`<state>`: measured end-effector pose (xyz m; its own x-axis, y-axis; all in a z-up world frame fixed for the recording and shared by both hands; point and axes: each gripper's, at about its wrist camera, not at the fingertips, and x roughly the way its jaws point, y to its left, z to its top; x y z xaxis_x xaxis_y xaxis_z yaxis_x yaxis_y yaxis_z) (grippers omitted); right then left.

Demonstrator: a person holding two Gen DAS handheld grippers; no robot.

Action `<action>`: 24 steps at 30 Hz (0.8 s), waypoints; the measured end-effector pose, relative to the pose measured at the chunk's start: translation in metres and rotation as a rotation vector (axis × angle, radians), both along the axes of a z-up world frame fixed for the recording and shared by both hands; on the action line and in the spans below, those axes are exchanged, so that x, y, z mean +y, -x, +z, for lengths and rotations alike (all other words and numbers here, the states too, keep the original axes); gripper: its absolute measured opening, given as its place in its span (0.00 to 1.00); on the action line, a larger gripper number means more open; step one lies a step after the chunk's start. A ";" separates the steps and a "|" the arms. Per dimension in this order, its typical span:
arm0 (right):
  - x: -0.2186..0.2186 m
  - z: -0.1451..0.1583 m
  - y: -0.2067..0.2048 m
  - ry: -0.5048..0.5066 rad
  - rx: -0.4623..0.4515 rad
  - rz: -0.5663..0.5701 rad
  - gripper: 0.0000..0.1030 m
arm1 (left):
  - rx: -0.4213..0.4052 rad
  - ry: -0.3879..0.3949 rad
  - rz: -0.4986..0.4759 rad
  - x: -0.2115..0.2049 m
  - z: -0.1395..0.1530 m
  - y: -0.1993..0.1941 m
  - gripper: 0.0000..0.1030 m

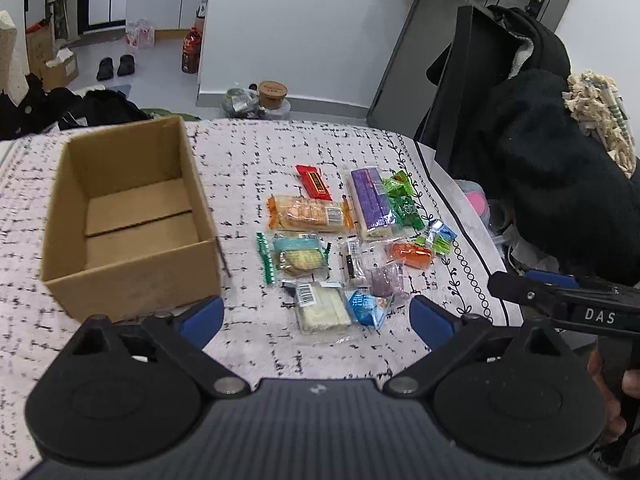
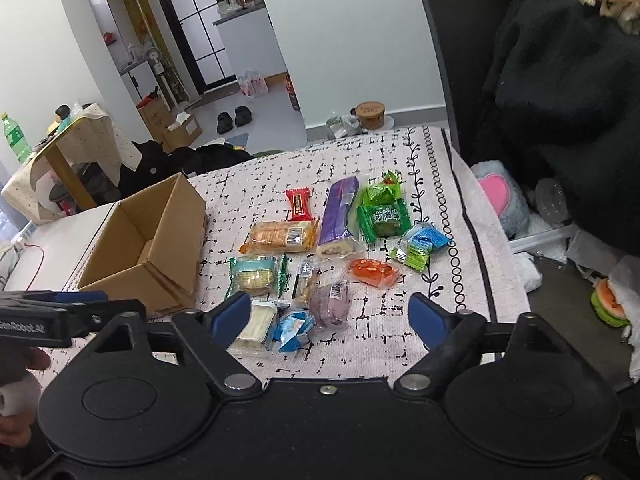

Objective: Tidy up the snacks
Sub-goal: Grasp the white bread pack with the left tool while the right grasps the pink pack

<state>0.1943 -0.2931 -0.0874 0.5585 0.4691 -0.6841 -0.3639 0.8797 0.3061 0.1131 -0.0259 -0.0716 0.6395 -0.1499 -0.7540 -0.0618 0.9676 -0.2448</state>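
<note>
Cardboard box (image 1: pixel 128 216) and snacks (image 1: pixel 340 232) on patterned tablecloth (image 1: pixel 248 152)

Cardboard box (image 1: pixel 128 216) sits left of snacks (image 1: pixel 320 240) on tablecloth (image 1: pixel 260 148).

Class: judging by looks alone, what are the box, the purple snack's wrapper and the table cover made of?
Box: plain brown cardboard, matte, with folded flaps.
Purple snack wrapper: probably thin plastic film, glossy, clear at one end.
Table cover: seemingly woven cloth, matte, with printed black marks.
</note>
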 end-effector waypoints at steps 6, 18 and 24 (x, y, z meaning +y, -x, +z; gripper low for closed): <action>0.007 -0.014 -0.020 0.030 0.031 -0.005 0.72 | 0.037 0.039 -0.010 -0.007 -0.020 -0.025 0.91; 0.022 -0.047 -0.042 0.051 0.098 -0.009 0.58 | 0.094 0.070 -0.013 -0.008 -0.054 -0.058 0.82; 0.028 -0.059 -0.047 0.035 0.122 -0.030 0.49 | 0.132 0.080 -0.009 -0.009 -0.070 -0.071 0.74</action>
<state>0.2409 -0.2653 -0.1466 0.4838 0.4281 -0.7633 -0.2996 0.9005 0.3152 0.1838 -0.0345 -0.1416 0.5344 -0.2180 -0.8166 -0.0903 0.9459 -0.3116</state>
